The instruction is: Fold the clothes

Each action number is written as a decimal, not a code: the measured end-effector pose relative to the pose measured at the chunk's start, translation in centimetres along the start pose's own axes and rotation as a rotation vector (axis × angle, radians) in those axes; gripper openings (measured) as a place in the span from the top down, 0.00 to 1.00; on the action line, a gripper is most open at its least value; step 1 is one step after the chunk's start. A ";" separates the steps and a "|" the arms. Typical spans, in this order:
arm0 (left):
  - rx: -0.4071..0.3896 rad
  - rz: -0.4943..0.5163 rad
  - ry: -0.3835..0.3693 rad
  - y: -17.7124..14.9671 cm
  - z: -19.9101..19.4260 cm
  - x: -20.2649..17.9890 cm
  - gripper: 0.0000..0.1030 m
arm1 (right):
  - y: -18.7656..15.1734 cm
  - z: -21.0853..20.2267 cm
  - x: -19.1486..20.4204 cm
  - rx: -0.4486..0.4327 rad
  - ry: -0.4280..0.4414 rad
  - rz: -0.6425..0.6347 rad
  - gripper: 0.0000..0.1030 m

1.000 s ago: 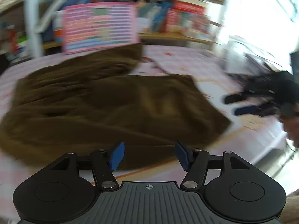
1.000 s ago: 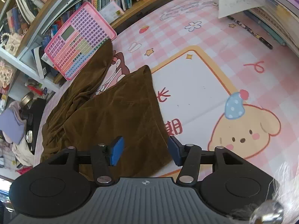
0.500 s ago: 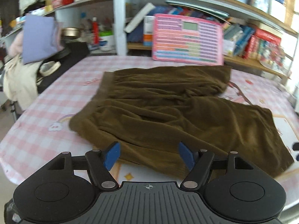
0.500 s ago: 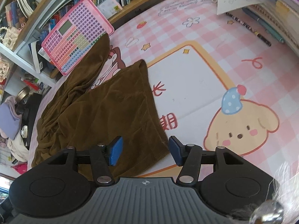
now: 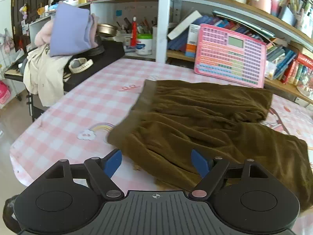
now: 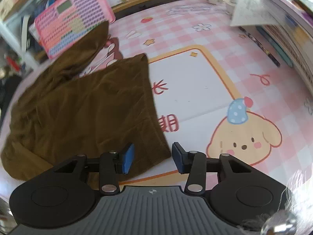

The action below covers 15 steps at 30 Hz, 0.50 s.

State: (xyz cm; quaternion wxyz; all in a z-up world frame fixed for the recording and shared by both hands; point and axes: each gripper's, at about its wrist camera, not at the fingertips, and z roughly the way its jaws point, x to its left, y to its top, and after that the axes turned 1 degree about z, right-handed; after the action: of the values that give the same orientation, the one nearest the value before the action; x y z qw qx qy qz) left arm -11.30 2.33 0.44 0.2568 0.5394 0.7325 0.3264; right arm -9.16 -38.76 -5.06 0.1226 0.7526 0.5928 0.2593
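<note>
**Room and furnishings as found**

Table (image 5: 84, 105) covered in a pink-and-white checked cloth printed with cartoon figures. Crowded wooden shelves (image 5: 230, 5) at 12 to 2 o'clock, divided by a white upright post (image 5: 163, 19). Books (image 5: 281, 56) stand on the lower shelf. A dark side stand (image 5: 109, 52) sits at 10 o'clock. Pale floor (image 5: 11, 121) at 9 o'clock. Bright daylight throughout.

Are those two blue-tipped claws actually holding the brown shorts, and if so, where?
Nothing is held. The left gripper and right gripper are both open above edges of the brown shorts, without pinching it.
</note>
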 end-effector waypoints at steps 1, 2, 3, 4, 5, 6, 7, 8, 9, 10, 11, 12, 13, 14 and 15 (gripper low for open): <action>0.007 -0.008 0.012 0.2 0.4 0.7 0.22 | -0.2 0.1 0.6 -0.008 -0.034 -0.036 0.70; 0.014 -0.024 0.026 0.3 0.9 1.5 0.22 | -0.4 0.2 1.1 -0.019 -0.057 -0.072 0.77; 0.021 -0.040 0.040 0.5 1.4 2.3 0.22 | -0.7 0.3 1.6 -0.031 -0.076 -0.109 0.81; 0.027 -0.057 0.052 0.7 1.9 3.1 0.22 | -0.8 0.4 1.8 -0.036 -0.081 -0.132 0.85; 0.032 -0.078 0.053 0.9 2.3 3.9 0.22 | -1.0 0.4 2.0 -0.039 -0.078 -0.149 0.87; 0.037 -0.096 0.053 1.1 2.8 4.6 0.22 | -1.1 0.4 2.2 -0.042 -0.076 -0.166 0.88; 0.038 -0.105 0.049 1.4 3.3 5.2 0.22 | -0.9 -0.4 2.4 -0.058 -0.054 -0.156 0.89; 0.030 -0.096 0.040 1.7 3.7 5.6 0.22 | -0.6 -1.4 2.6 -0.080 -0.023 -0.135 0.89; 0.022 -0.087 0.031 2.1 4.1 5.9 0.22 | -0.1 -3.2 2.7 -0.147 0.013 -0.119 0.90; 0.013 -0.077 0.022 2.5 4.5 6.2 0.22 | 0.3 -5.5 2.9 -0.247 0.036 -0.116 0.90; 0.006 -0.067 0.012 2.9 4.9 6.5 0.22 | 0.6 -7.2 2.8 -0.322 0.027 -0.111 0.90; -0.001 -0.054 -0.006 3.3 5.4 6.6 0.22 | 0.8 -8.5 2.7 -0.383 0.006 -0.102 0.90; -0.005 -0.040 -0.024 3.8 5.9 6.7 0.22 | 1.0 -9.9 2.5 -0.444 -0.016 -0.094 0.90; 0.002 -0.026 -0.040 4.2 6.6 6.7 0.24 | 0.8 -9.6 1.9 -0.429 -0.051 -0.071 0.90; 0.011 -0.009 -0.053 4.6 7.2 6.5 0.25 | 0.4 -8.6 1.2 -0.380 -0.093 -0.043 0.90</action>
State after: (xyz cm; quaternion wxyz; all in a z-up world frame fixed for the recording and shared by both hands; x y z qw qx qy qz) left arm -5.04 10.96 -0.96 0.2748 0.5459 0.7296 0.3067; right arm -13.20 -38.76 2.64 0.2953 0.7142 0.5427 0.3288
